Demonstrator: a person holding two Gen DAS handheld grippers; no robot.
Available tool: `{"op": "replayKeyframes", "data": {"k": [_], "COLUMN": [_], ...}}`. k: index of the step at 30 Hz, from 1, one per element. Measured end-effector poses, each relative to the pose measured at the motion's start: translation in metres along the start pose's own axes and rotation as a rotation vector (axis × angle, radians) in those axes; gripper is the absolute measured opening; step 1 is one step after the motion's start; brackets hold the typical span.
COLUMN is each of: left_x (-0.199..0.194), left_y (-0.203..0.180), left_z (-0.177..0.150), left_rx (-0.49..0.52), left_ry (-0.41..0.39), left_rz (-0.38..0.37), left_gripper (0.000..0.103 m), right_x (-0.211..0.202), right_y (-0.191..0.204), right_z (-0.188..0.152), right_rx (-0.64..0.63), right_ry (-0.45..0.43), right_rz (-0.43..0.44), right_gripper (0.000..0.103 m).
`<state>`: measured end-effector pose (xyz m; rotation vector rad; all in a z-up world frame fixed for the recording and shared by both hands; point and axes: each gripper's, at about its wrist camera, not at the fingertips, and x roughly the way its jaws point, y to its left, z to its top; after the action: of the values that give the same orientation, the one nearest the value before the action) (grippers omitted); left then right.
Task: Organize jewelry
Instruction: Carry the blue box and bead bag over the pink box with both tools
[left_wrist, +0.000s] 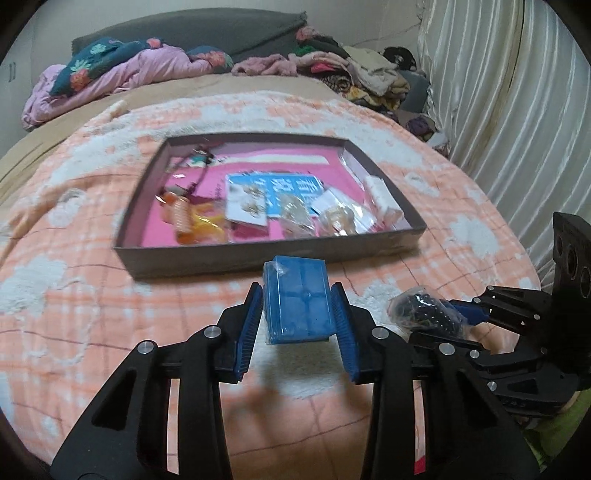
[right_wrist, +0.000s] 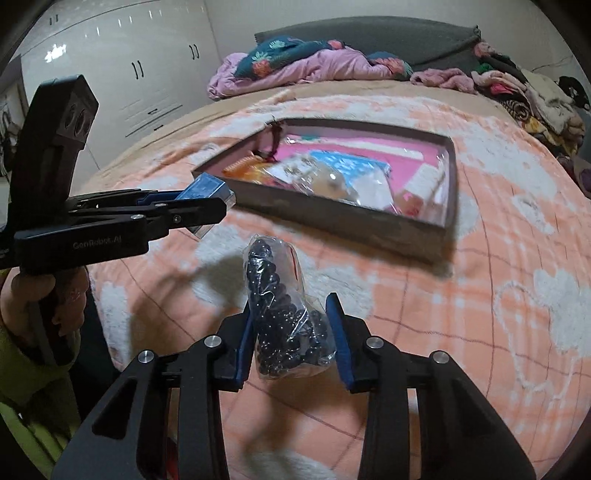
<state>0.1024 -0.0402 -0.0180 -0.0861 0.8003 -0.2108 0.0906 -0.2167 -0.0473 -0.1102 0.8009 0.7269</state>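
Note:
My left gripper (left_wrist: 297, 295) is shut on a small blue plastic box (left_wrist: 297, 301), lifted above the peach bedspread; the same blue box (right_wrist: 205, 190) shows from the side in the right wrist view. My right gripper (right_wrist: 293, 306) is shut on a clear bag of dark beads (right_wrist: 286, 317), and that bag (left_wrist: 424, 314) appears at the right in the left wrist view. Ahead lies a shallow grey tray (left_wrist: 258, 258) with a pink floor, holding several jewelry packets, cards and an orange coil (left_wrist: 183, 218). The tray (right_wrist: 332, 218) sits just beyond both grippers.
The peach and white bedspread (left_wrist: 92, 295) covers the bed. Crumpled bedding and clothes (left_wrist: 129, 70) pile at the head, more clothes (left_wrist: 369, 81) at the far right. A pleated curtain (left_wrist: 517, 129) hangs on the right; white wardrobe doors (right_wrist: 129, 74) stand at the left. A hand (right_wrist: 33, 291) holds the left gripper's handle.

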Motion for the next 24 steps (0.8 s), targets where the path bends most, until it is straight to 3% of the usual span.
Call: {"op": "replayKeyframes", "data": {"k": [10, 24], "left_x": [-0.024, -0.030], "left_y": [0.030, 0.042], "left_z": [0.015, 0.041], "left_rx": [-0.055, -0.064], "left_ry": [-0.079, -0.138], "left_rz": [0.039, 0.028], "left_gripper": [0.029, 0.030], "right_x": [-0.009, -0.023], "right_y": [0.014, 0.002], "right_z": [0.037, 0.081], "right_rx": [-0.021, 0.002], "right_ry": [-0.068, -0.165], "right_rz": [-0.007, -0.072], "right_gripper": [0.034, 0.034]}}
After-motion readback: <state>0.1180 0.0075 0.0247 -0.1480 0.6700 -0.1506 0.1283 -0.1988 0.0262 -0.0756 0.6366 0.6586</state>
